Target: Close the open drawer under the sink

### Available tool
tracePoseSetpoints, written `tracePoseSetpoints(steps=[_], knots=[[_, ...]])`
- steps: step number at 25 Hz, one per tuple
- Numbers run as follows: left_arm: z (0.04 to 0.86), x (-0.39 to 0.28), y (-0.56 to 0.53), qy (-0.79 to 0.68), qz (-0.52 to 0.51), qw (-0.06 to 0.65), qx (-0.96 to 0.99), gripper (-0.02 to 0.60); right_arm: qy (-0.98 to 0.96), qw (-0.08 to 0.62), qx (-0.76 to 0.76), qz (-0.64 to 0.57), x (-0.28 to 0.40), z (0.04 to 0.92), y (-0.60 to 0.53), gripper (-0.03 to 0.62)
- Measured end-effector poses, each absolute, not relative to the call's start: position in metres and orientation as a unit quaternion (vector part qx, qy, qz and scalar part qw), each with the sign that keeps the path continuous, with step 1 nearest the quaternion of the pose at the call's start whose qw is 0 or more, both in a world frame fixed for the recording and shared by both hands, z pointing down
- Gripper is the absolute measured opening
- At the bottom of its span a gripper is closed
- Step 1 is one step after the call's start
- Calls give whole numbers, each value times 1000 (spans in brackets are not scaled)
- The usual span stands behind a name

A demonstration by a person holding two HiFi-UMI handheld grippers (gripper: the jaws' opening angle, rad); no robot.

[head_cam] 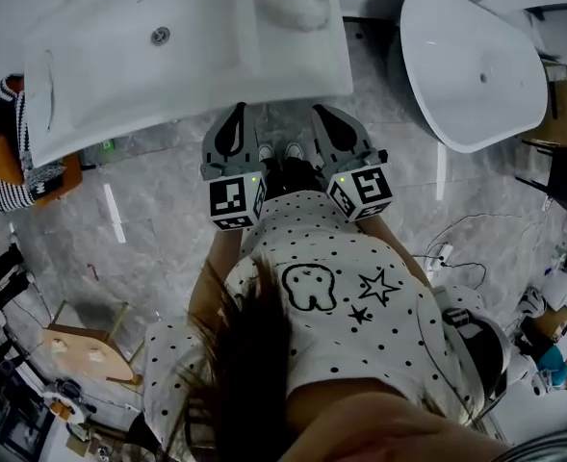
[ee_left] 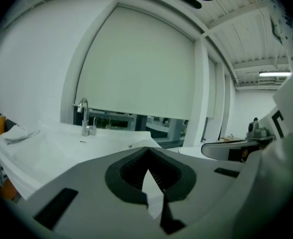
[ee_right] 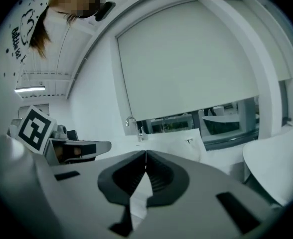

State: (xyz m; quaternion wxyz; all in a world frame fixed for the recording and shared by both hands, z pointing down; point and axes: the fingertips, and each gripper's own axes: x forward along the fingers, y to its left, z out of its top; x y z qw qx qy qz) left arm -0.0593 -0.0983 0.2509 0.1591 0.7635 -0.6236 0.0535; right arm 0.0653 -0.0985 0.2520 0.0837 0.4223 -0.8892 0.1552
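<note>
The white sink top (head_cam: 187, 46) with its tap (ee_left: 84, 116) fills the upper left of the head view. No drawer shows in any view; the basin top hides whatever is beneath it. My left gripper (head_cam: 233, 115) is held level just in front of the sink's front edge, jaws shut with nothing between them (ee_left: 147, 149). My right gripper (head_cam: 323, 115) is beside it, also shut and empty (ee_right: 146, 153). Both point across the sink towards the window blind (ee_left: 141, 63).
A white freestanding bathtub (head_cam: 471, 65) stands to the right of the sink. An orange and striped bundle (head_cam: 4, 152) lies at the sink's left end. A wooden stool (head_cam: 81, 340) and cables (head_cam: 456, 248) are on the grey tiled floor.
</note>
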Motion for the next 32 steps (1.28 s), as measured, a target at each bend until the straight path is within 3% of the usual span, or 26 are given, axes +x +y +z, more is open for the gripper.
tracePoseSetpoints(steps=[10,32], knots=[[191,-64,-88,-615,39,91,782,5,-893,24,433,116,68,202,-103,14],[214,-63,-92,-602,3,145,785,5,-910,82,398,85,57,222,-104,14]])
